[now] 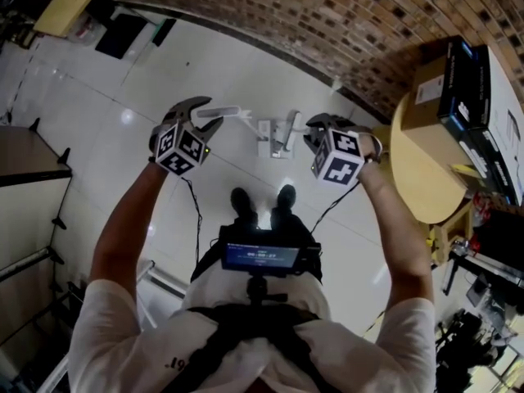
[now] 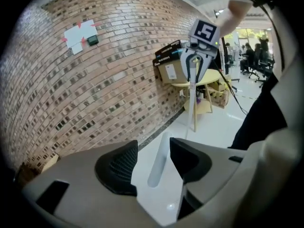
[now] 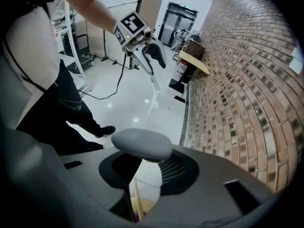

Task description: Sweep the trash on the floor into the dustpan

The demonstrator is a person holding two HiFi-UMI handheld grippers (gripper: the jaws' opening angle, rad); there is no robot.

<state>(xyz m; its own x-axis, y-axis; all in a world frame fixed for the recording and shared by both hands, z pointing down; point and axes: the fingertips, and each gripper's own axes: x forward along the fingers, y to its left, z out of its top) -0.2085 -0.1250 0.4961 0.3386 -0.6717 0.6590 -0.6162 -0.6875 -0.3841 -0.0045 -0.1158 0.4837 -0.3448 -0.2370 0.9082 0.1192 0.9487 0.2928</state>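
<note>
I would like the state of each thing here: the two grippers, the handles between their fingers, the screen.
Left gripper: open, fingers not pressing.
White tubular handle: loose between the left fingers.
Right gripper: shut on the grey rounded handle end.
Grey rounded handle end: clamped, its thin white pole upright.
Small chest screen: lit.

Glossy floor (image 1: 205,80), rough brick wall (image 1: 327,15), matt, probably plastic broom handle (image 3: 142,144).
</note>
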